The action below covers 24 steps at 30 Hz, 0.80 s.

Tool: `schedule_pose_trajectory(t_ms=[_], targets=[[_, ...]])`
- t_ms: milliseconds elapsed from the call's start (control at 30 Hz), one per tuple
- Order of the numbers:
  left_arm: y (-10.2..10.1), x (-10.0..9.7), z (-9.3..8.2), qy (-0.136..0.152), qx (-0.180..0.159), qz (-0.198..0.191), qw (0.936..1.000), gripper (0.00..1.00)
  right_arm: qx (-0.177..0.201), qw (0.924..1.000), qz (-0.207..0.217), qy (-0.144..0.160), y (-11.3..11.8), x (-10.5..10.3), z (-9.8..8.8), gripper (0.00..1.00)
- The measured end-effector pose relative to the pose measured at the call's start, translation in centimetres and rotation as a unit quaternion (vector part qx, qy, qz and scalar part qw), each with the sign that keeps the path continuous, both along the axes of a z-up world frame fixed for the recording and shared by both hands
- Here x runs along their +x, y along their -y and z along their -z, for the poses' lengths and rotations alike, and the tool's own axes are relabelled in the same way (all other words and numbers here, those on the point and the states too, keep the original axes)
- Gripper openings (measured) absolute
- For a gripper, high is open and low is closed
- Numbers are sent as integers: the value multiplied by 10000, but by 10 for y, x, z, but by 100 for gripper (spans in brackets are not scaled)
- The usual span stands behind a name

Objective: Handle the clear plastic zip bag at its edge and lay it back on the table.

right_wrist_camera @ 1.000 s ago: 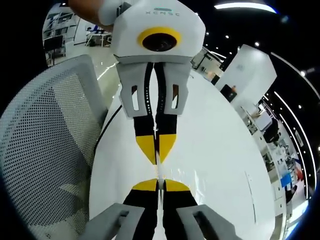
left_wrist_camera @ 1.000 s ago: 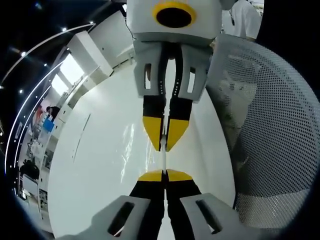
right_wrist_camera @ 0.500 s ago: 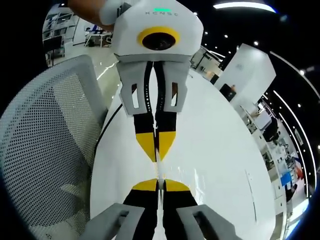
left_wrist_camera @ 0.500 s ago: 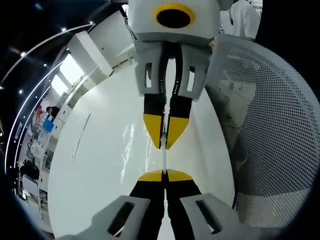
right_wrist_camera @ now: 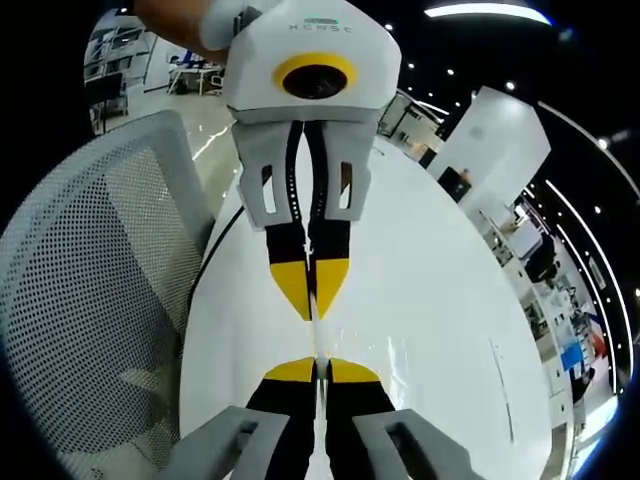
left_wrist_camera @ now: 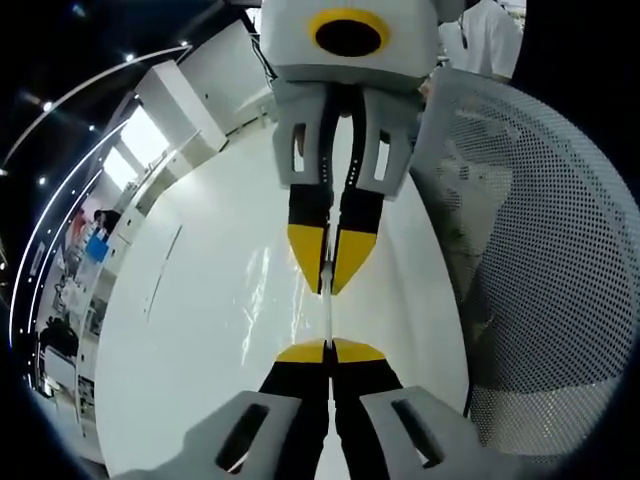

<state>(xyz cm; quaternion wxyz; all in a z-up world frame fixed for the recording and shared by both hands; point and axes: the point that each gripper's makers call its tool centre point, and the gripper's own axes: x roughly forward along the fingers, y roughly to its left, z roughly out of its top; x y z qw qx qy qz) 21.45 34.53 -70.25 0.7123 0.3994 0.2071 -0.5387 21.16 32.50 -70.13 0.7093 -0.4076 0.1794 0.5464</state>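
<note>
Tabletop [left_wrist_camera: 200, 330]: white, glossy, oval, at 9 o'clock of the left gripper view. Mesh chair back [left_wrist_camera: 530, 260]: grey, perforated, at 3 o'clock. Left tongs [left_wrist_camera: 329, 352] and right tongs [right_wrist_camera: 316, 371]: yellow-tipped, both clamped on the clear plastic zip bag [left_wrist_camera: 329, 315], tip facing tip. Bag: thin, glinting film stretched edge-on between them, above the tabletop. Step judged: edge held; next, lowering and releasing flat.
</note>
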Motion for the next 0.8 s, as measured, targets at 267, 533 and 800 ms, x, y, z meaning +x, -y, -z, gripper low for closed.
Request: schedule_pose_trajectory(t_ms=[267, 533, 800], targets=[[-2, 2, -1, -14, -30, -96, 9999, 0, 29, 10000, 56, 3, 0, 3, 0, 0], [-3, 2, -1, -27, -35, -128, 9999, 0, 27, 10000, 69, 12, 1, 2, -1, 0], [-3, 2, -2, -43, -67, -169, 9998, 0, 30, 9999, 99, 26, 4, 2, -2, 0]])
